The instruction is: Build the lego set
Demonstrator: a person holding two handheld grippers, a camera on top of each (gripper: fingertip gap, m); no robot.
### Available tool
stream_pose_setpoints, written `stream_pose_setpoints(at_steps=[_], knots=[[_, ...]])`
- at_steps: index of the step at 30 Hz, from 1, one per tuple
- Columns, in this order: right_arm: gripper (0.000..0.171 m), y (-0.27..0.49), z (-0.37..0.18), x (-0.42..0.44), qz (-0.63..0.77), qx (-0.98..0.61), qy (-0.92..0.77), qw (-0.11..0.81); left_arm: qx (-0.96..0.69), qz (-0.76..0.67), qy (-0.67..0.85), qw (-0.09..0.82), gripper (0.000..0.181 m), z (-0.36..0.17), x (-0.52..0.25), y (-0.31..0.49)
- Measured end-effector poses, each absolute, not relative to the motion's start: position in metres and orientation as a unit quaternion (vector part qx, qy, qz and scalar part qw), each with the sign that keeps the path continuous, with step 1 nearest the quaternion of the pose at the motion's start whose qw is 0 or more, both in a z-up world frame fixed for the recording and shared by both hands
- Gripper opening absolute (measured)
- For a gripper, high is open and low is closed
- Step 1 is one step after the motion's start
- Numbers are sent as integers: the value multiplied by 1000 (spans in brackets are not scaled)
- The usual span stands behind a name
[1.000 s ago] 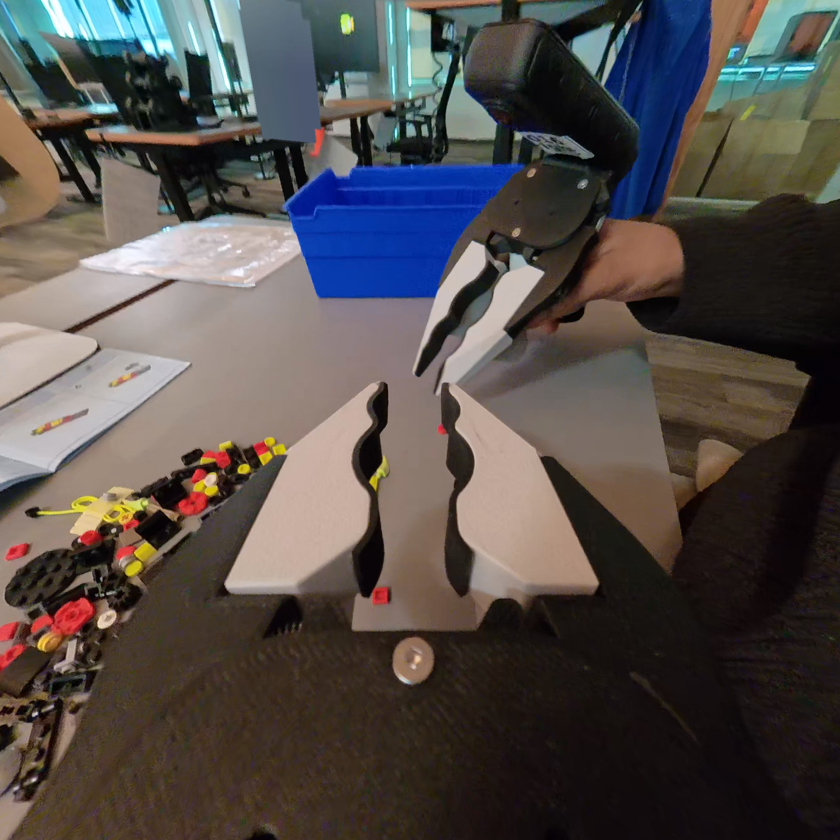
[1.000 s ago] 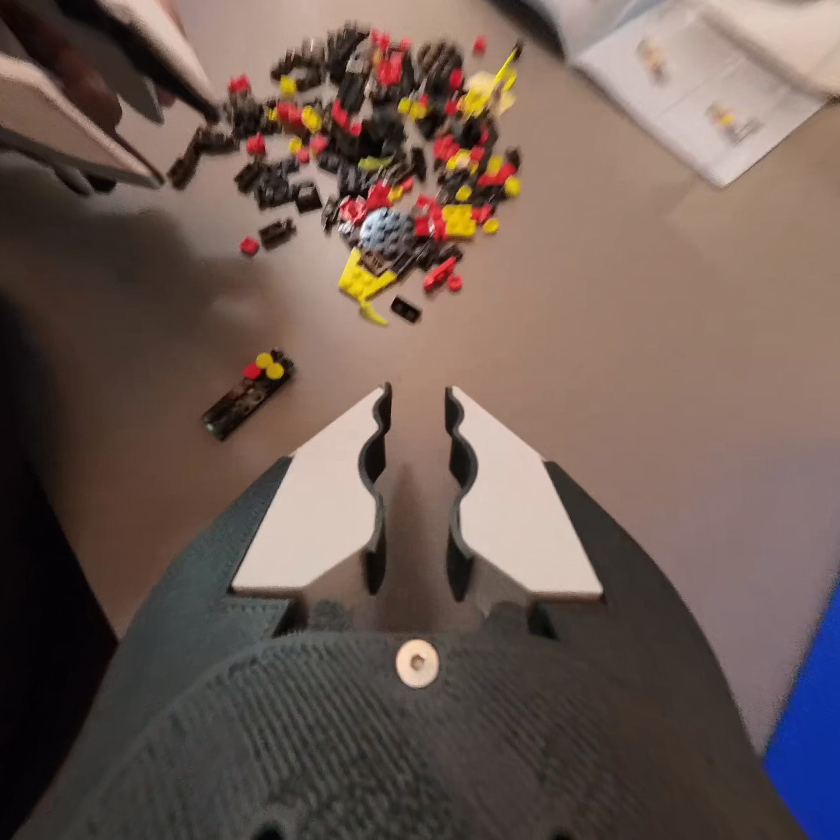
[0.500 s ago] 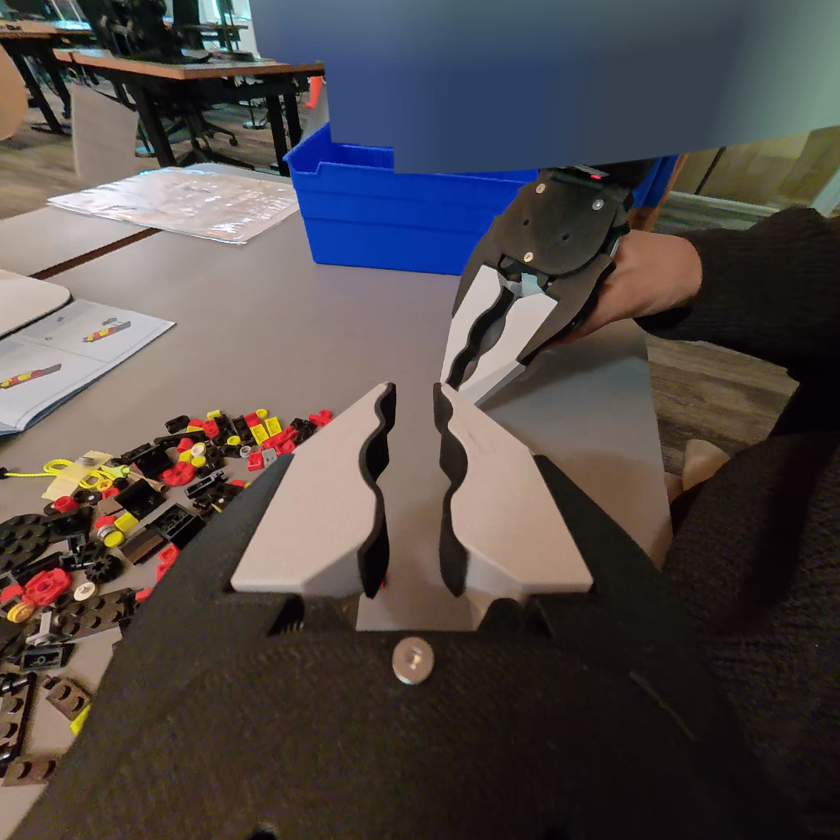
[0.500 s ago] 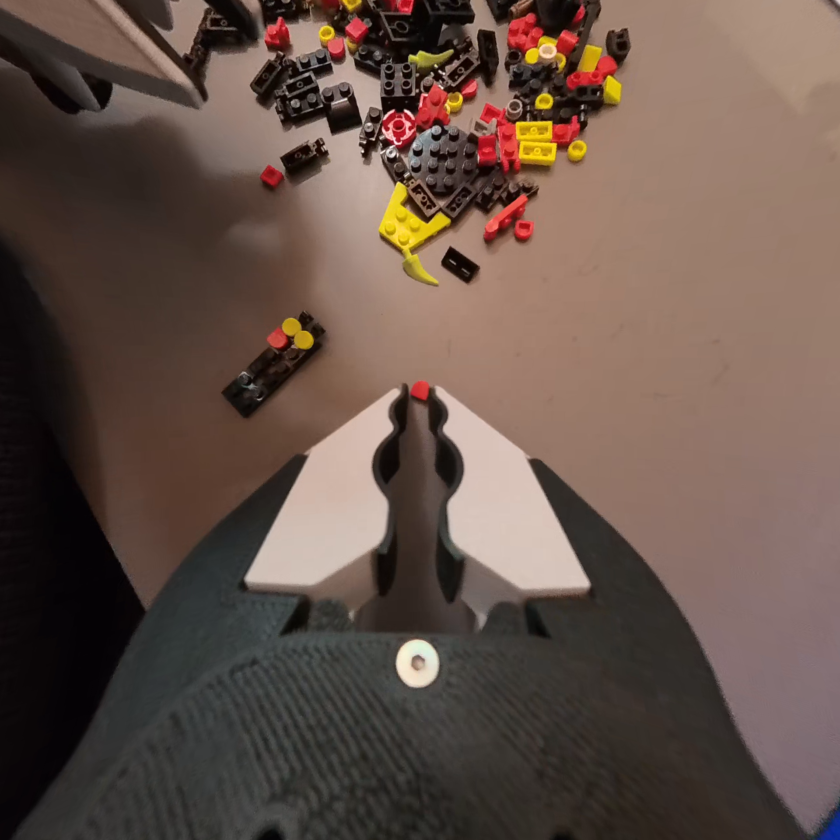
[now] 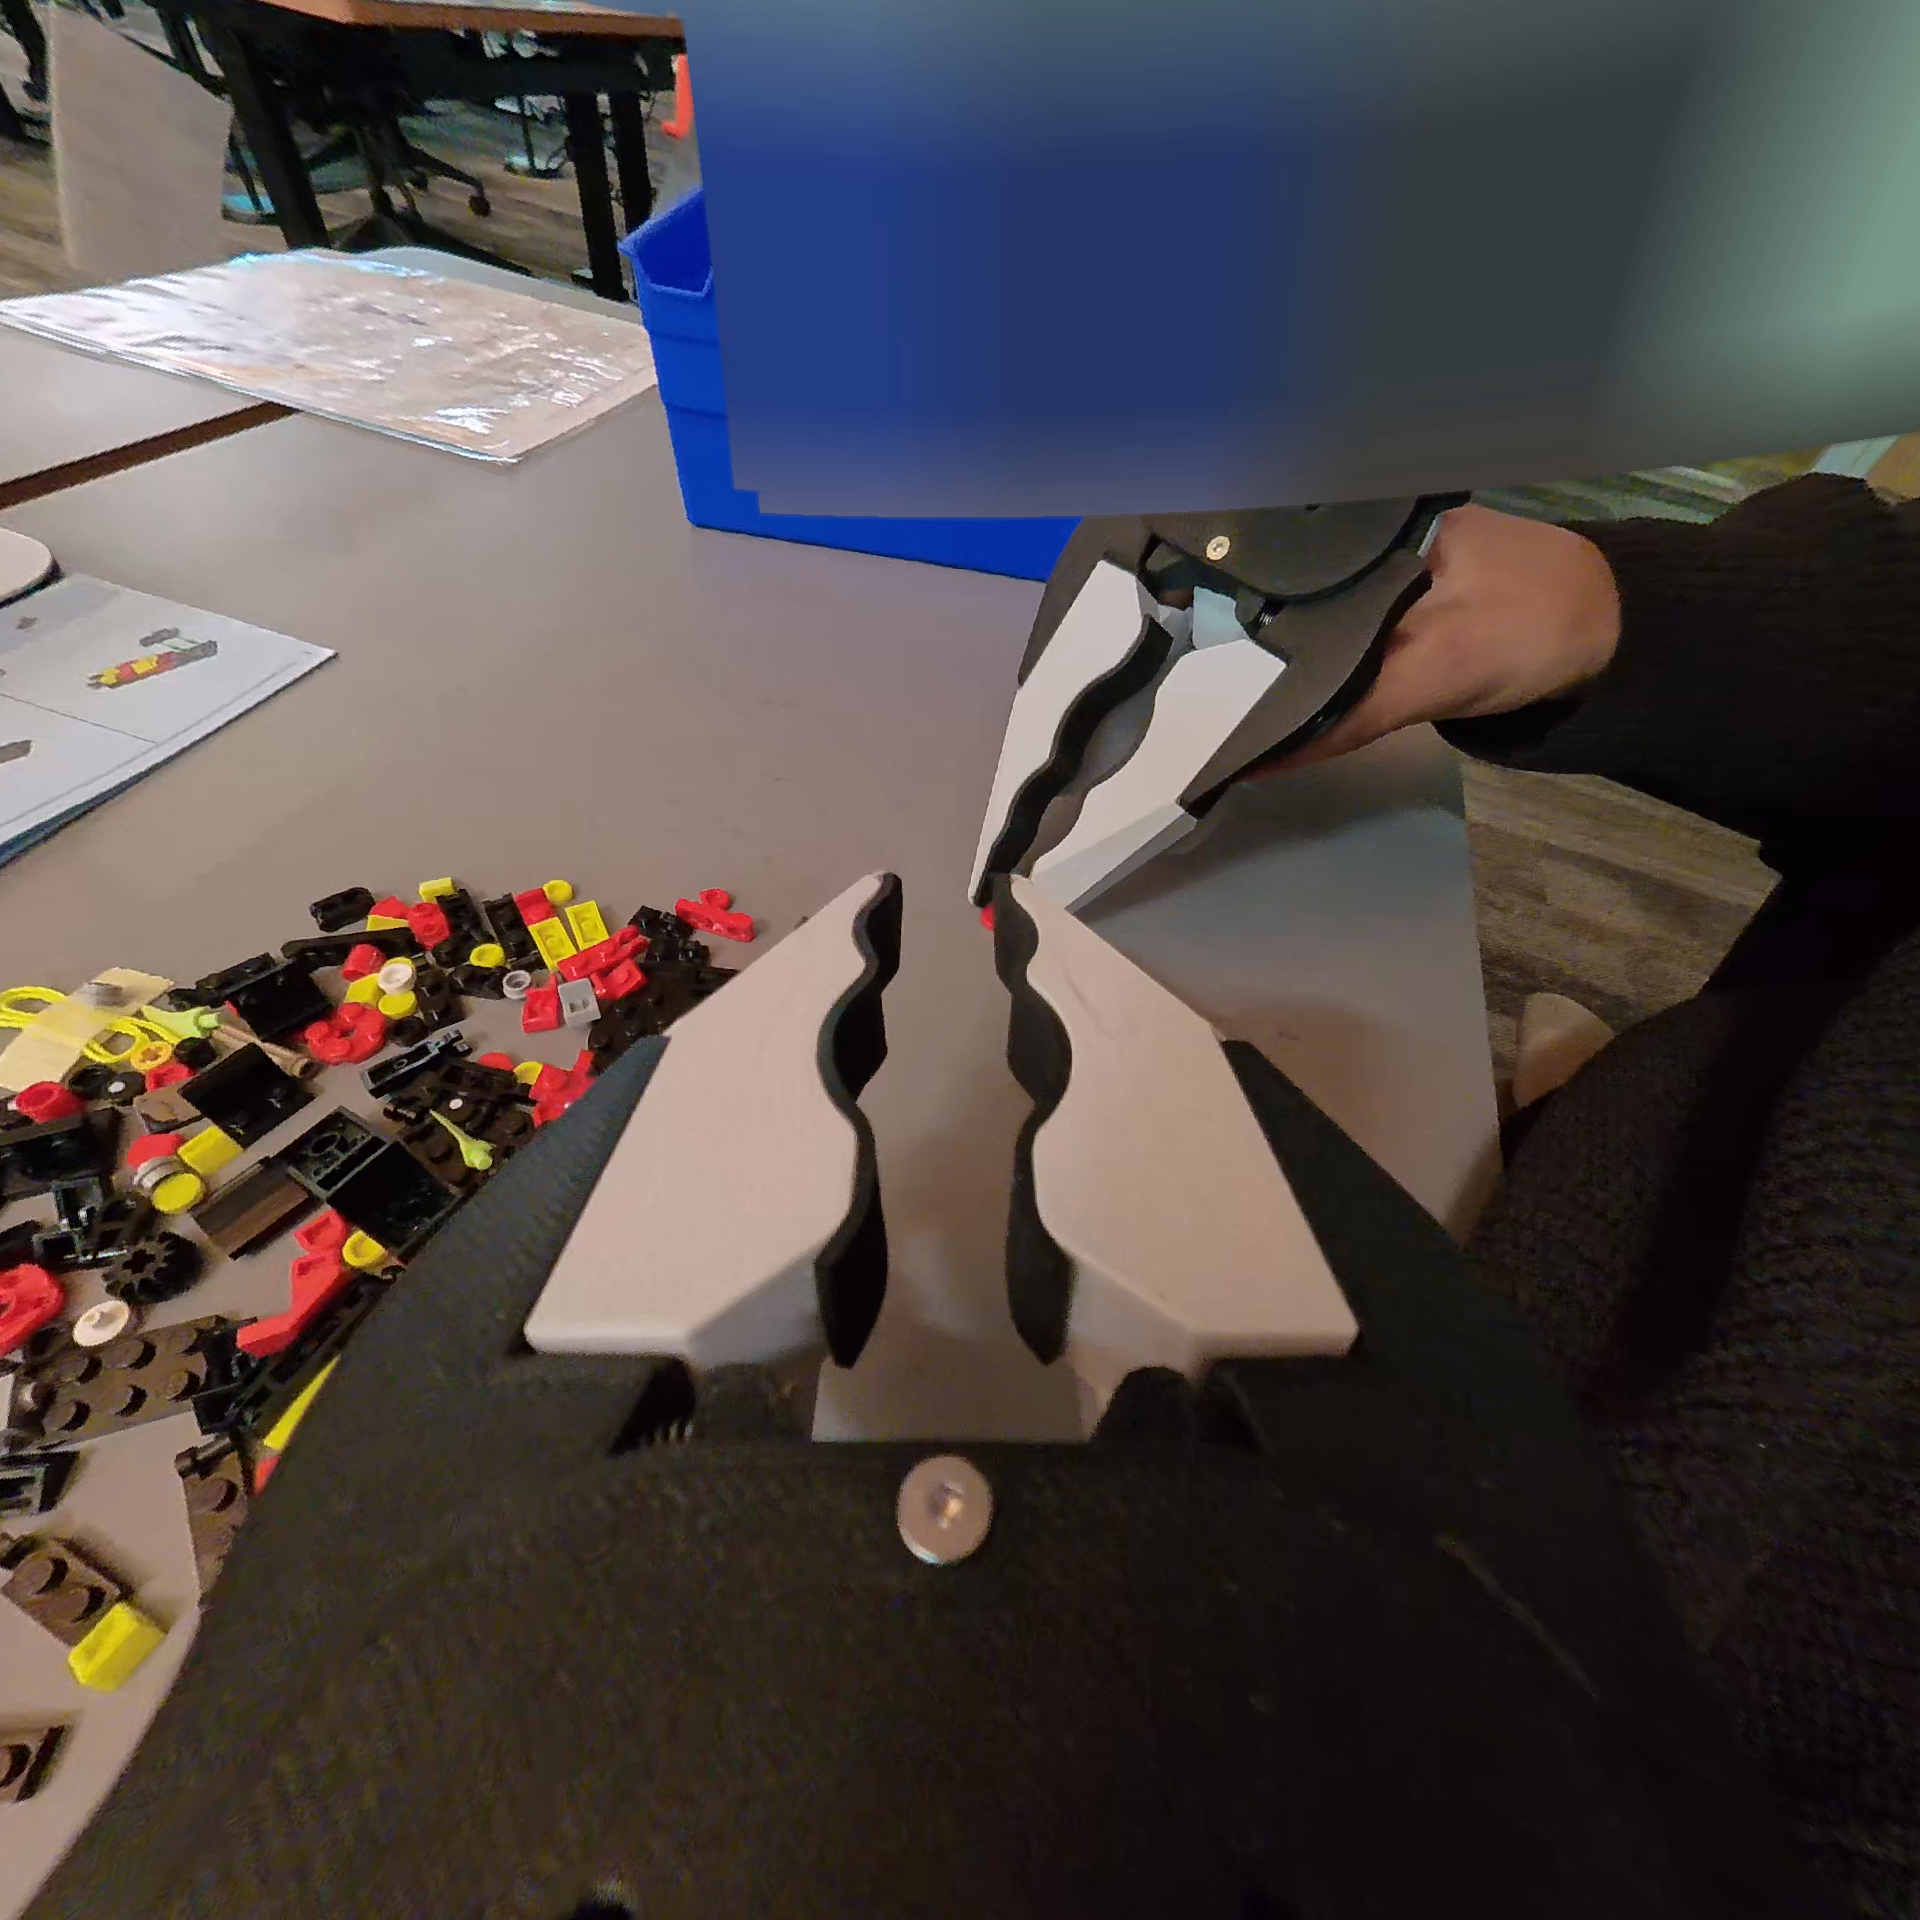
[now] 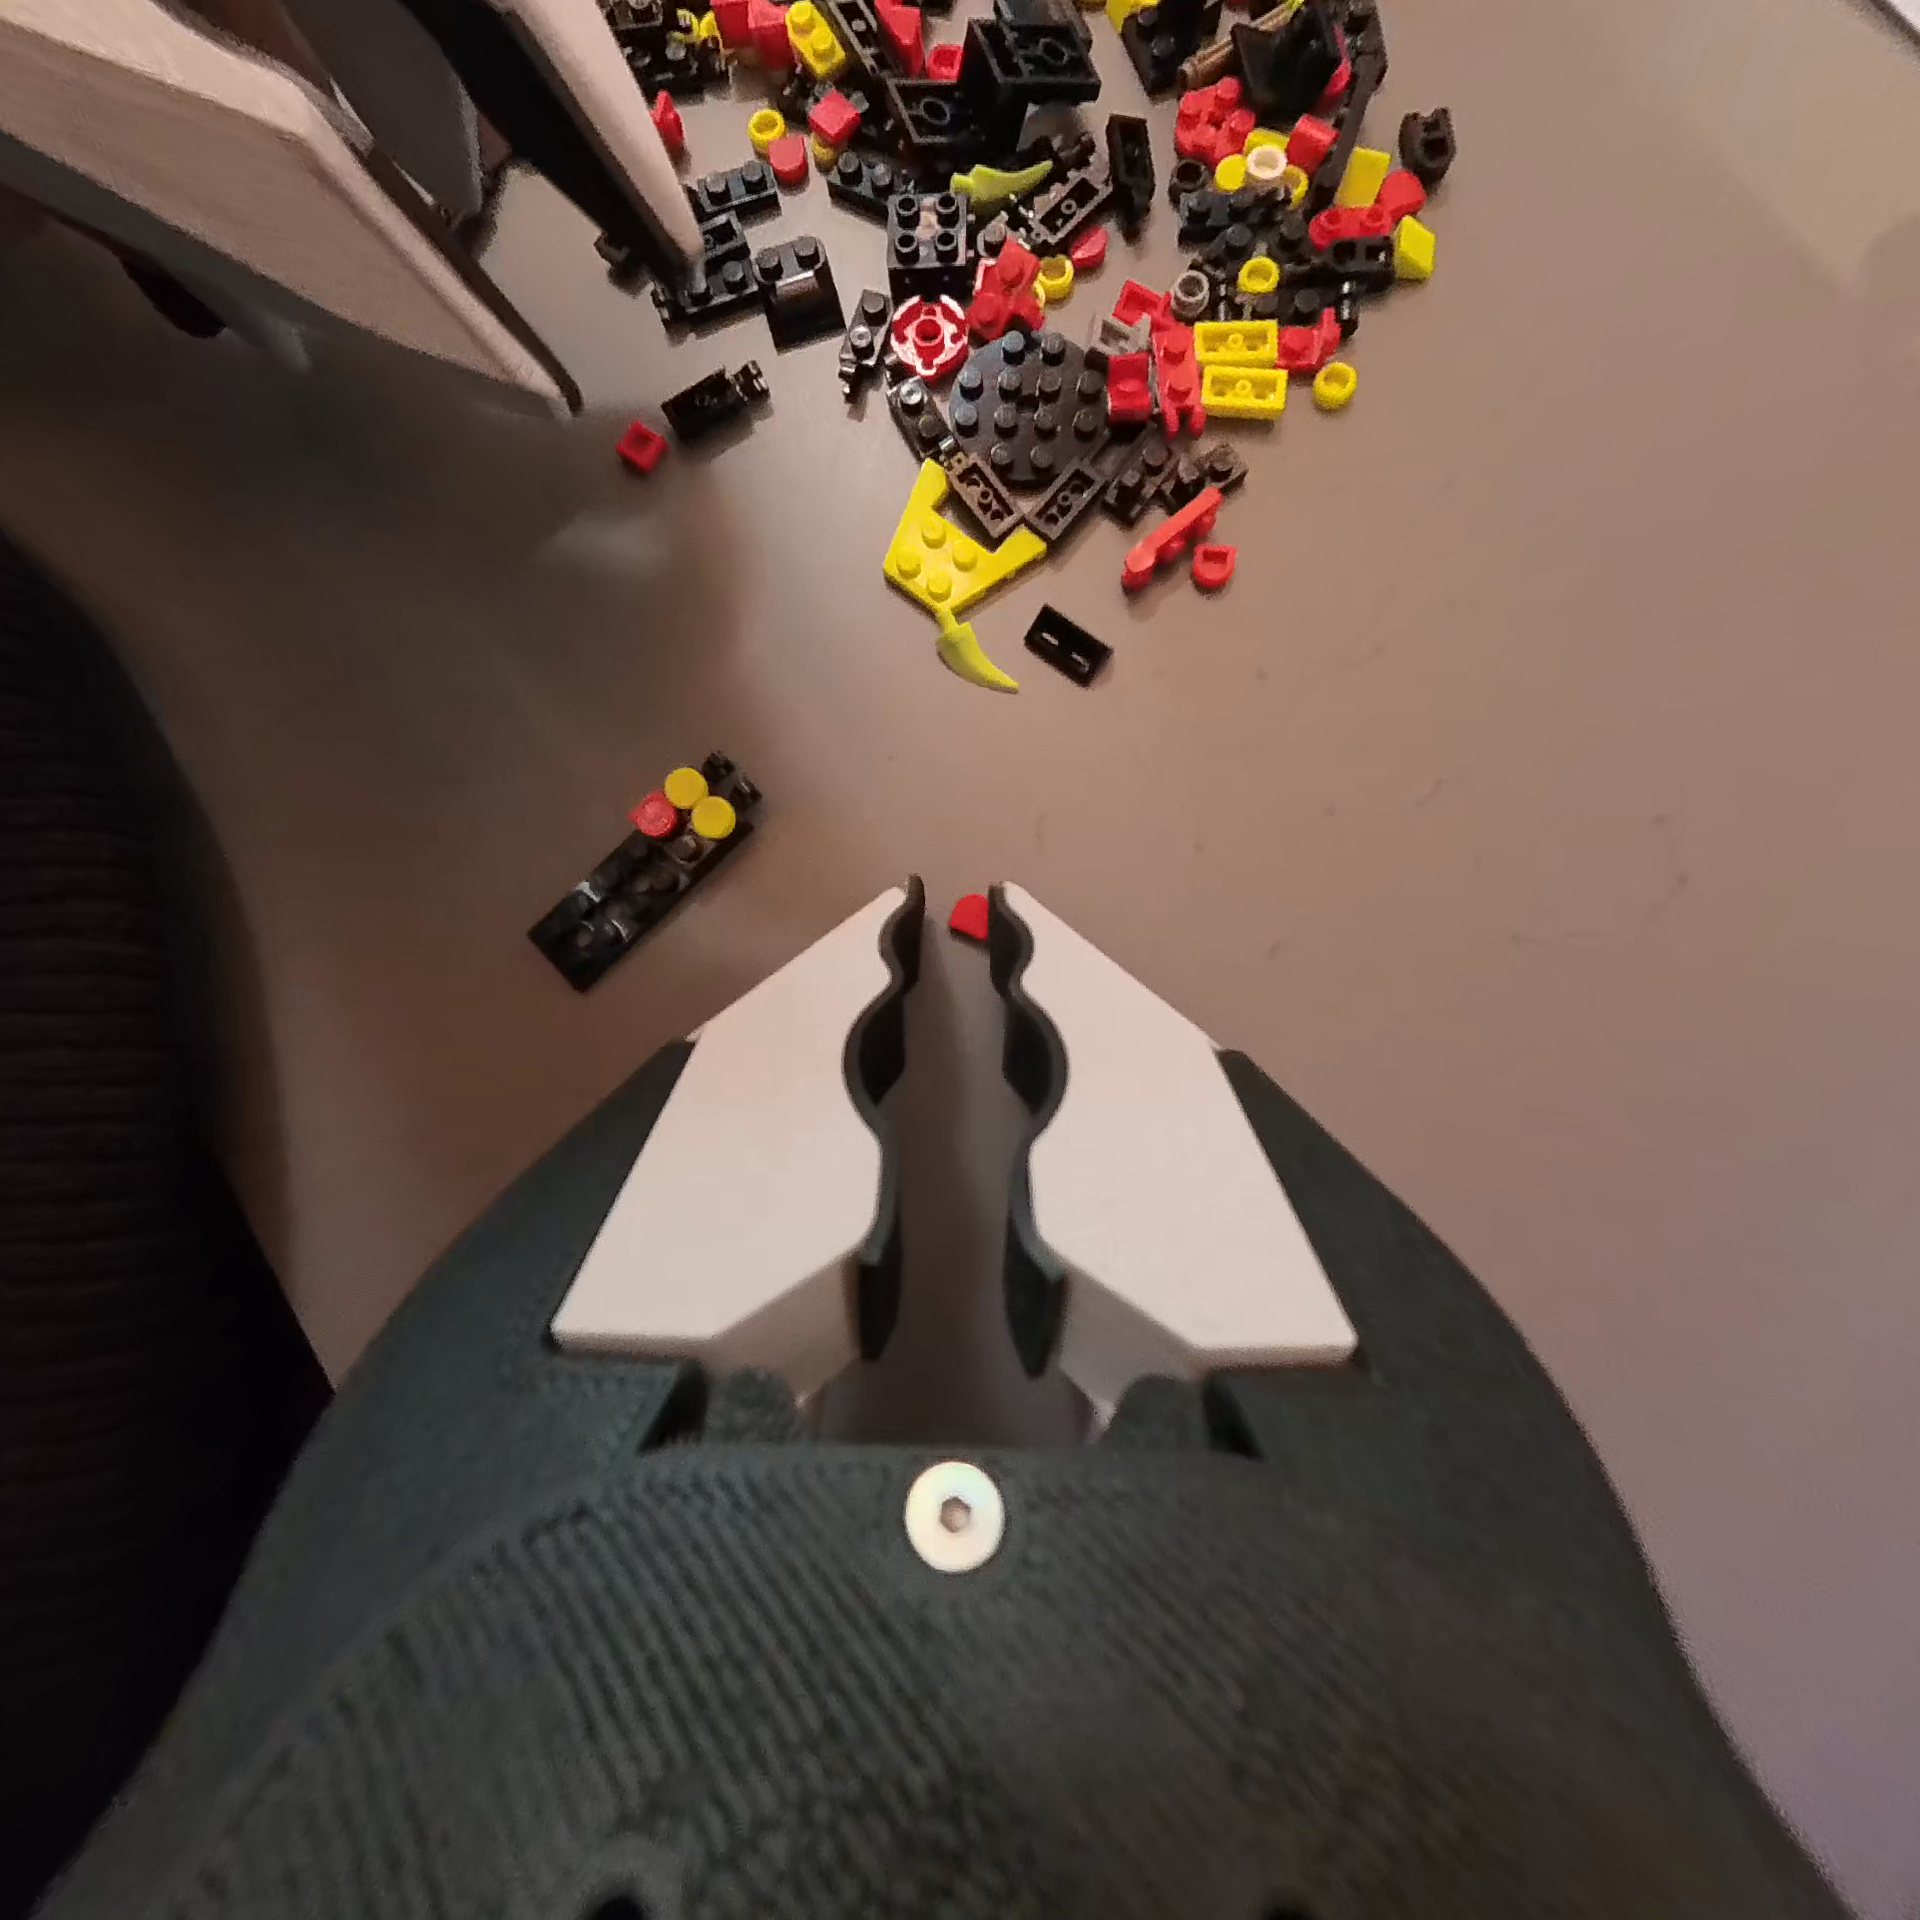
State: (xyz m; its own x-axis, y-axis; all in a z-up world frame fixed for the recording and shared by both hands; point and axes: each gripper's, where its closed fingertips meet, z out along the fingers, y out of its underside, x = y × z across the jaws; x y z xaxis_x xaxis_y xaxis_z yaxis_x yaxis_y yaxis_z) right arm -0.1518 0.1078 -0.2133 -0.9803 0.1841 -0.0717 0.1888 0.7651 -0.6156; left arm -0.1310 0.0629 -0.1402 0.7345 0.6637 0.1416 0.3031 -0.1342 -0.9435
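Observation:
My right gripper (image 6: pixel 956 899) is down at the grey table, closed to a narrow gap on a small red piece (image 6: pixel 971 916) that sits between its tips against the right finger. In the left wrist view the right gripper (image 5: pixel 987 899) shows with the red piece (image 5: pixel 985 916) at its tips. A black plate assembly (image 6: pixel 644 883) with one red and two yellow round studs lies just to the left. The pile of loose black, red and yellow pieces (image 6: pixel 1039 312) lies beyond it. My left gripper (image 5: pixel 945 894) is open and empty above the table, beside the pile (image 5: pixel 364 1039).
A blue bin (image 5: pixel 686 343) stands at the back of the table. An open instruction booklet (image 5: pixel 135 707) lies at the left and a clear plastic sheet (image 5: pixel 343 343) behind it. A hand (image 5: pixel 1496 644) holds the right gripper. The table's edge (image 5: pixel 1475 935) is at the right. My right fingertips sit around 9 cm from my left ones.
My right gripper came down to the table and narrowed from open onto the small red piece. My left gripper moved closer to the right gripper's tips and stayed open.

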Motion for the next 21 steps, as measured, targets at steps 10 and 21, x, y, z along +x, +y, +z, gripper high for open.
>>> stream_pose_setpoints(at_steps=[10,21], knots=[[11,110,-215,-155,-315,96,944,-19,-736,152,-330,572,15,-140,-130,63],[7,101,-205,-146,-343,53,938,-8,-745,135,-331,564,14,-147,-128,65]])
